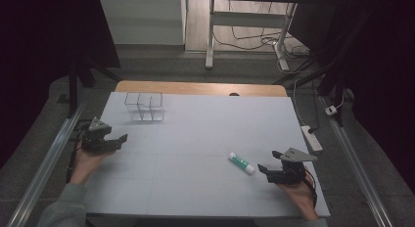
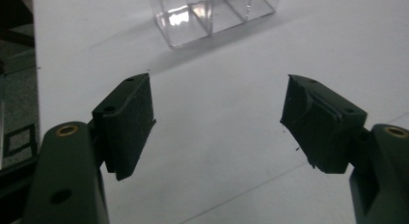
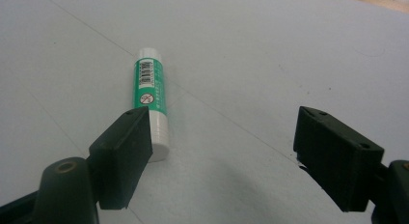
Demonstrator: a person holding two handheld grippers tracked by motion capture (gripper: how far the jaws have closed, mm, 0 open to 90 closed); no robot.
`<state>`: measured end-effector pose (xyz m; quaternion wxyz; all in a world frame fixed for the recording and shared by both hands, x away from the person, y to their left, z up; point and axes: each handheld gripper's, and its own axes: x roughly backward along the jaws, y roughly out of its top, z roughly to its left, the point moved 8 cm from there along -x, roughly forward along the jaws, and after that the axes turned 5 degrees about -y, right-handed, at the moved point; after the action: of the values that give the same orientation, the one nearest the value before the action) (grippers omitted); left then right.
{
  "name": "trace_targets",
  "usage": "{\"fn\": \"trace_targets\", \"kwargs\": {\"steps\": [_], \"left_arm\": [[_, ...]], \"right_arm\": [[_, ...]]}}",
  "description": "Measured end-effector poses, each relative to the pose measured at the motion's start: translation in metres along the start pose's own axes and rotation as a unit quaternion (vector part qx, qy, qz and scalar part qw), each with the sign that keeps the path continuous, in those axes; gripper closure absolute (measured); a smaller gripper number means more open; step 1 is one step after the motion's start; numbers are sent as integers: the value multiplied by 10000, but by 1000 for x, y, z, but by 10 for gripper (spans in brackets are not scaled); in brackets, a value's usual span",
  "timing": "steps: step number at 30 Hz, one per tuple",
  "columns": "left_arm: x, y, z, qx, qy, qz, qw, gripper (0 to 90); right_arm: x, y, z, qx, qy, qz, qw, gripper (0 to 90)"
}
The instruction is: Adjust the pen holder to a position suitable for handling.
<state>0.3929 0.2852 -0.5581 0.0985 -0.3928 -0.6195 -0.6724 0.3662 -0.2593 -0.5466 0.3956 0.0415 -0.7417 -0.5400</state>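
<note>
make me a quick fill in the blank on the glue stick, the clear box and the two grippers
1. The glue stick lies nearest the ____ hand-held gripper.
2. The jaws of both hand-held grippers stand ____.
3. The clear box stands beyond the ____ hand-held gripper.
4. The glue stick's label is ____.

Missing words: right; open; left; green

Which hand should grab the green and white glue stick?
The right gripper: its open jaws sit just beside the green and white glue stick. The left gripper waits far across the table.
</note>
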Motion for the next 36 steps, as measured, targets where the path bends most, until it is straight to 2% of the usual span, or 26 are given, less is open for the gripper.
{"fn": "trace_targets", "kwargs": {"steps": [6, 13, 20, 25, 31, 36], "left_arm": [[-4, 5, 15, 95, 73, -49, 9999, 303], [-13, 10, 19, 66, 65, 11, 10000, 322], [-16, 25, 29, 10, 153, -37, 9999, 340], [-24, 35, 34, -22, 225, 67, 9997, 343], [-30, 42, 40, 44, 214, 158, 9996, 361], [-28, 49, 47, 116, 232, 122, 9996, 392]], "right_arm": [[-1, -1, 0, 10, -6, 49, 10000, 215], [-1, -1, -1, 12, -18, 62, 10000, 216], [-1, -2, 0, -3, -39, 42, 10000, 219], [-1, -2, -1, -33, -21, 20, 10000, 219], [0, -1, -1, -3, -31, 1, 10000, 222], [0, 0, -1, -27, 1, -10, 10000, 223]]}}
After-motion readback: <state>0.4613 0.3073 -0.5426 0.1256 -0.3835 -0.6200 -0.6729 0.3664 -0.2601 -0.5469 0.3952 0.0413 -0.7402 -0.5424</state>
